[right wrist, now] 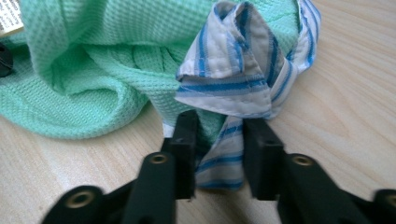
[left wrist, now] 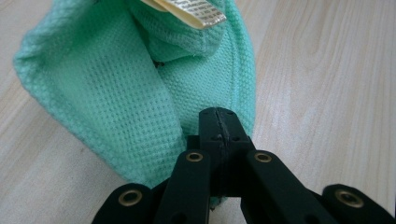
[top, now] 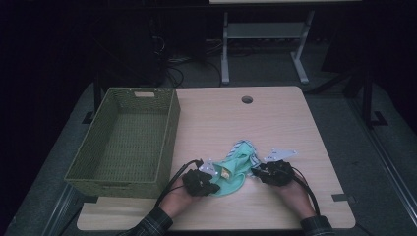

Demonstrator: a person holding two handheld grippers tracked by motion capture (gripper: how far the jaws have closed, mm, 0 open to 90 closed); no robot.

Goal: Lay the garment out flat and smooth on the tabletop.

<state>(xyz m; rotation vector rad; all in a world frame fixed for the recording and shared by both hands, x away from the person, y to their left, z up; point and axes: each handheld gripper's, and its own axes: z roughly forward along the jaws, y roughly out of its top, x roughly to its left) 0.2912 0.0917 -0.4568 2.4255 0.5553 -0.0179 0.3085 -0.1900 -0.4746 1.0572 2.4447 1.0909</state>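
Fingers first: left gripper point(left wrist: 218, 122) jaws pinched tight together on the green cloth point(left wrist: 140, 93), biting its hem near the table's front edge. Right gripper point(right wrist: 217, 140) jaws stand a narrow gap apart w/ the striped cloth point(right wrist: 243, 70) hanging between them; can't tell if they grip it. Green cloth is a waffle-knit mesh, bunched into soft folds, paper tag point(left wrist: 194, 11) sticking up at its top. Striped one is thin woven cotton, blue on white, crumpled against the green, touching it. Both lie on the table point(top: 275, 123), front-centre, between the two hands. Bare wood to the right & behind, plenty of room. Left side: woven green basket point(top: 169, 128), tall wall, near left hand point(top: 179, 199), apart from the cloth.
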